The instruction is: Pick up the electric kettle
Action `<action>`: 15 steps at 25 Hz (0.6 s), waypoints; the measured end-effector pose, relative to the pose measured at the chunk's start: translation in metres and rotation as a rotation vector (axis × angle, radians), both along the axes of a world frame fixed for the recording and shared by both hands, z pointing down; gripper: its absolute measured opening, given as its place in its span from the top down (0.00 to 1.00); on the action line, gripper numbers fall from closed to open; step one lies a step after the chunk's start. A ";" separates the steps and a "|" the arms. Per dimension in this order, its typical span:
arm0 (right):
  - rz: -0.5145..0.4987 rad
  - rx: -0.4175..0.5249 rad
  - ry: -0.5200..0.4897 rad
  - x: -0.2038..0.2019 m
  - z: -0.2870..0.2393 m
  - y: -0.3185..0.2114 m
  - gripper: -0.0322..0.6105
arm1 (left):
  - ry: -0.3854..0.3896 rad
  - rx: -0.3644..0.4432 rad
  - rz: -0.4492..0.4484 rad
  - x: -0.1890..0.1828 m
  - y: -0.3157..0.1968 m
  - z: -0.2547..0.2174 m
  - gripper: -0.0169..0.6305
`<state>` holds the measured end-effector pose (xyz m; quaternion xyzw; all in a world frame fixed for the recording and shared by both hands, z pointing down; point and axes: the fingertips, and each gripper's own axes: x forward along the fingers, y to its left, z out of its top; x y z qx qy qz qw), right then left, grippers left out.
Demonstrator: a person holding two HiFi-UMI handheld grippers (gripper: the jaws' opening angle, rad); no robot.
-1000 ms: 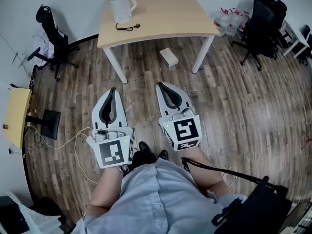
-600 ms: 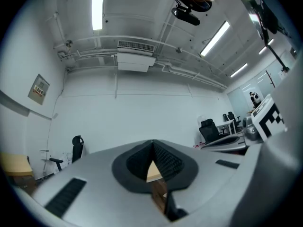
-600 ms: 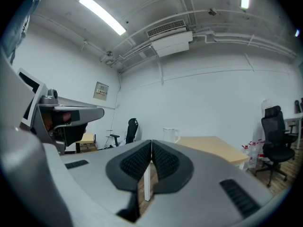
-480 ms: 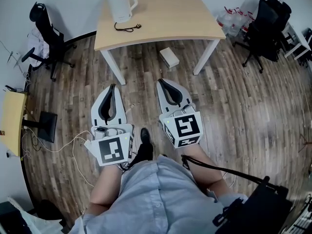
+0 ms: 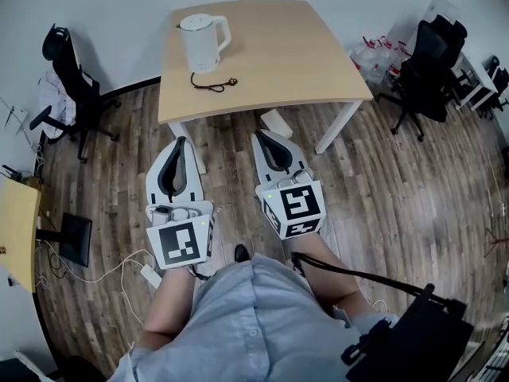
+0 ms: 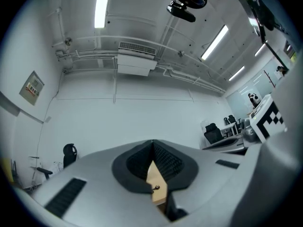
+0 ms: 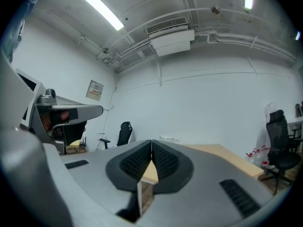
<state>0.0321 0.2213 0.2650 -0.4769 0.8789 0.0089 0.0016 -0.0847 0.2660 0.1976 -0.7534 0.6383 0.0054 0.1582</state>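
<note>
The white electric kettle (image 5: 205,43) stands upright near the back left corner of a light wooden table (image 5: 294,54). Its black cord and plug (image 5: 211,83) lie on the tabletop just in front of it. My left gripper (image 5: 180,142) and right gripper (image 5: 258,137) are held side by side over the floor, short of the table's front edge, both pointing at it. Both are shut with nothing between the jaws. In the left gripper view the left gripper (image 6: 152,142) shows only a sliver of tabletop. In the right gripper view the right gripper (image 7: 151,142) has the table (image 7: 222,155) behind it.
A black office chair (image 5: 75,66) stands left of the table and another (image 5: 425,50) at the right, beside some plastic bags (image 5: 374,50). A white box (image 5: 276,122) lies on the wood floor under the table's front edge. A small yellow table (image 5: 16,225) and cables (image 5: 103,273) are at the left.
Both grippers have moved forward towards the table, so the table and kettle sit nearer and lower in the head view. The jaws stay shut.
</note>
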 end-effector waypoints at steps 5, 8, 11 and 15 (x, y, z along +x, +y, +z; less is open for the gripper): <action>0.013 0.004 0.011 -0.013 -0.003 -0.026 0.95 | 0.017 -0.004 -0.011 -0.022 -0.023 0.002 0.97; 0.009 -0.017 0.026 -0.021 0.004 -0.041 0.95 | 0.029 -0.028 -0.014 -0.031 -0.038 0.012 0.97; 0.000 -0.031 0.041 -0.031 0.010 -0.054 0.95 | 0.041 -0.050 -0.022 -0.041 -0.053 0.020 0.97; 0.003 -0.039 0.045 -0.033 0.015 -0.074 0.95 | 0.044 -0.070 -0.021 -0.045 -0.074 0.029 0.97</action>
